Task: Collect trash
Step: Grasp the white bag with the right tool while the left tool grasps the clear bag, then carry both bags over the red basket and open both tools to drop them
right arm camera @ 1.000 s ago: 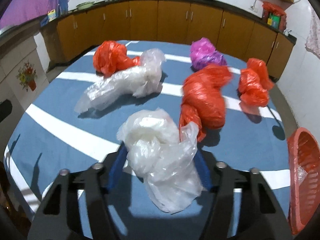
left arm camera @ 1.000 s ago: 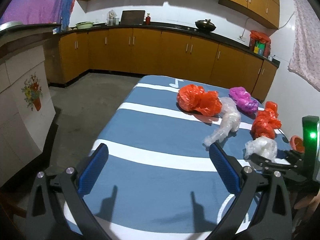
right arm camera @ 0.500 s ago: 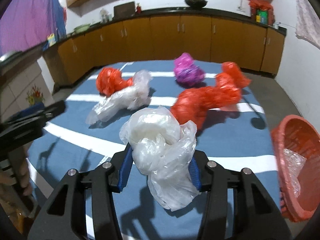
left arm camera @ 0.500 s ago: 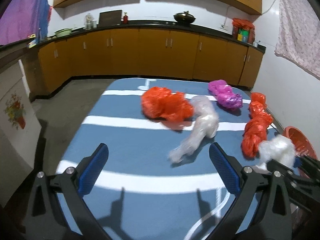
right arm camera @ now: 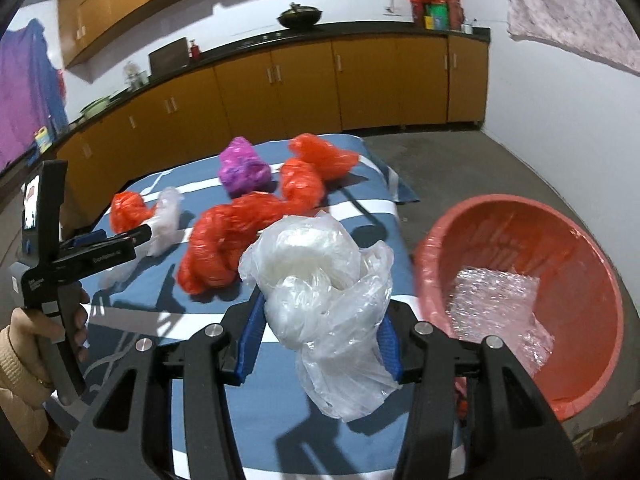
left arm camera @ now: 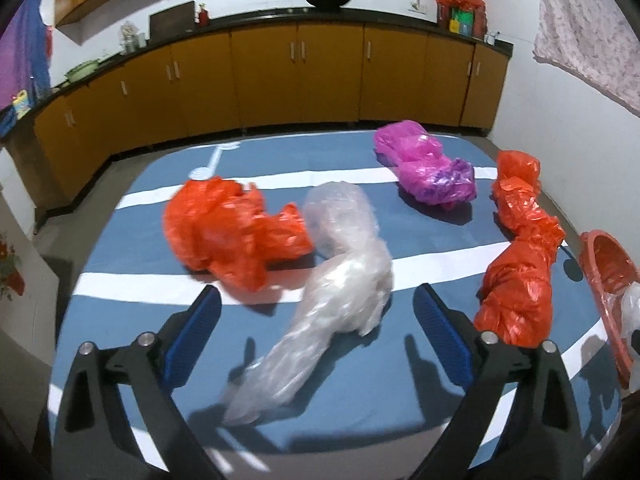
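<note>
My right gripper (right arm camera: 320, 332) is shut on a crumpled white plastic bag (right arm camera: 324, 280), held above the table's right edge beside a red basin (right arm camera: 576, 248) that holds bubble wrap (right arm camera: 496, 304). My left gripper (left arm camera: 316, 328) is open and empty, with a long clear plastic bag (left arm camera: 340, 292) lying between its fingers on the blue striped table (left arm camera: 140, 256). Also on the table are an orange bag (left arm camera: 228, 232), a long twisted orange bag (left arm camera: 520, 264) and a purple bag (left arm camera: 428, 172). The left gripper also shows in the right wrist view (right arm camera: 132, 236).
The basin (left arm camera: 612, 272) stands off the table's right side. Brown kitchen cabinets (left arm camera: 280, 76) run along the far wall, with bare concrete floor (right arm camera: 500, 164) between them and the table. A white wall with a hanging cloth (left arm camera: 580, 28) is on the right.
My right gripper has lifted the white bag off the table and swung it right toward the red basin. My left gripper has moved forward so the clear bag lies between its fingers.
</note>
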Motion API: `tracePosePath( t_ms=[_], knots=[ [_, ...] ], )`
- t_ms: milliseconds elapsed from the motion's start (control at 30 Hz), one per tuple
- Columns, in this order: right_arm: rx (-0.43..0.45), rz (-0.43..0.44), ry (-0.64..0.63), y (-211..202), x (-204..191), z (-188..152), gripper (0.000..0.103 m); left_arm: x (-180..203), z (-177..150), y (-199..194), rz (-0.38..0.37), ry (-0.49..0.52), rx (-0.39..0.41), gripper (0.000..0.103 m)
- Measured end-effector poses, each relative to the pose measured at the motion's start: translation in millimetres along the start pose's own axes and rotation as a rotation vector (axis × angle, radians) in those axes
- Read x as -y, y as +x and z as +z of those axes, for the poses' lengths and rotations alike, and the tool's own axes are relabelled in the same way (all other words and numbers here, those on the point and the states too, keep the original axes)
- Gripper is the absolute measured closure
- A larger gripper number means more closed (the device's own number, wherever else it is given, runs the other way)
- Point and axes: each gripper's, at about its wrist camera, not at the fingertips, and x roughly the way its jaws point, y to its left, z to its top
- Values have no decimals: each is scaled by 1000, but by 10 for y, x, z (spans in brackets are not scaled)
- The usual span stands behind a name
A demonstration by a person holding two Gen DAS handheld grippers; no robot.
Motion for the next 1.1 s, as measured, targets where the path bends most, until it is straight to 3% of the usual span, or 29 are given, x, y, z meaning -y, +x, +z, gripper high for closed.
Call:
tracePosePath(
  t_ms=[300, 567, 800, 1100],
  knots=[
    [-7, -5, 13, 79, 125, -23, 53, 223, 127, 299, -27, 45, -52, 25],
    [1, -12, 30, 66, 228, -1, 53, 274, 134, 537, -52, 46, -130, 52],
    [19, -26, 46, -18, 293, 25, 53, 264, 124, 496, -69, 38, -131, 59],
    [77, -63, 63, -291, 374, 71, 53, 334, 122, -108, -112, 67, -22, 59]
  ],
)
